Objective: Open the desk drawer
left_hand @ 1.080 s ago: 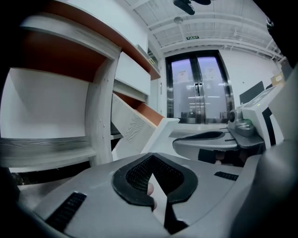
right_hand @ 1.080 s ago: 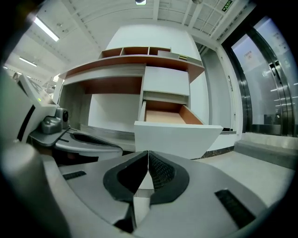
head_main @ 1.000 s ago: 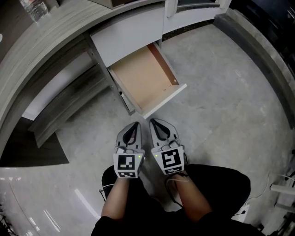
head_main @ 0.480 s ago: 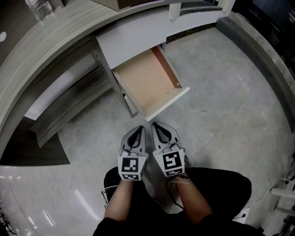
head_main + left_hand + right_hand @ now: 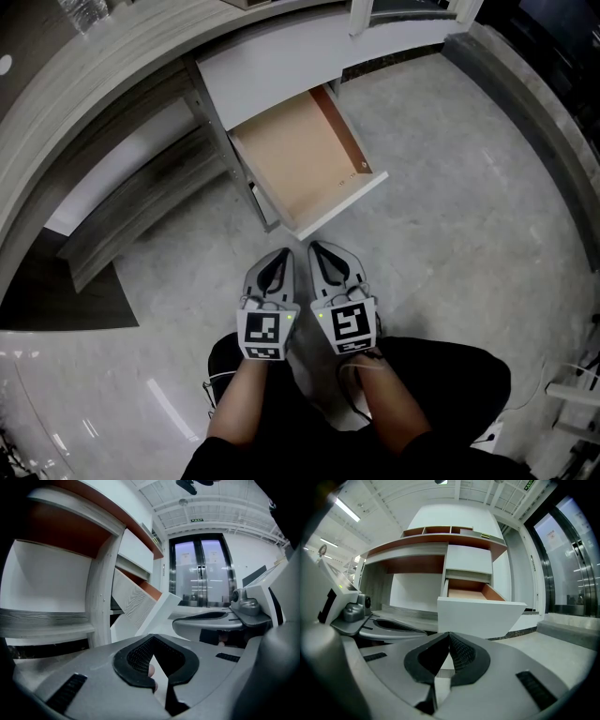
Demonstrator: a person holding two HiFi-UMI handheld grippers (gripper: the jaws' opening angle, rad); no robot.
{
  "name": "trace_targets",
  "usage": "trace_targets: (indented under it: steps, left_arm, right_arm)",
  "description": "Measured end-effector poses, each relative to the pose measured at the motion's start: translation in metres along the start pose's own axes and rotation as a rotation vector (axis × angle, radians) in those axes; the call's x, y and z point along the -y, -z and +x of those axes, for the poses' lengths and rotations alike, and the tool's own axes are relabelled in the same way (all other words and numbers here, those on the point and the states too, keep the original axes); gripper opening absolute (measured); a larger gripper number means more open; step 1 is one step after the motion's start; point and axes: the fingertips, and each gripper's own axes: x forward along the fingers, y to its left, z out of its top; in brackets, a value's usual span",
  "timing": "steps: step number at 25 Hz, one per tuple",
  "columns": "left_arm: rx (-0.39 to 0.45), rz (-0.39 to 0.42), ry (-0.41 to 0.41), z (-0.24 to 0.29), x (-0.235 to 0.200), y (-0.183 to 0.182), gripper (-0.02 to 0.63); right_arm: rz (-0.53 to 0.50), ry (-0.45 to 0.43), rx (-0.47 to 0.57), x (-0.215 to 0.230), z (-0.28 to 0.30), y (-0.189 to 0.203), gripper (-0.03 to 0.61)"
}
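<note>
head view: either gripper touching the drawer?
No, the left gripper and right gripper both sit short of the drawer front, with bare floor between.

1. My left grey two-jaw gripper (image 5: 280, 255) is held low in front of me. Its jaws are pressed together on nothing.
2. My right grey two-jaw gripper (image 5: 318, 248) sits just beside it, parallel. Its jaws are likewise closed and empty.
3. Both point forward, tipped slightly down.
4. My left forearm (image 5: 244, 401) and right forearm (image 5: 386, 401) run back side by side.
</note>
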Motion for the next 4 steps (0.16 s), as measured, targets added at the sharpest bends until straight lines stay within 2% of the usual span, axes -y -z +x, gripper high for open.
trace_targets:
  steps: [4]
  left_arm:
    - [-0.005, 0.008, 0.007, 0.0011, 0.0008, 0.0007, 0.005]
  right_arm:
    - [0.007, 0.006, 0.002, 0.0021, 0.0005, 0.0013, 0.006]
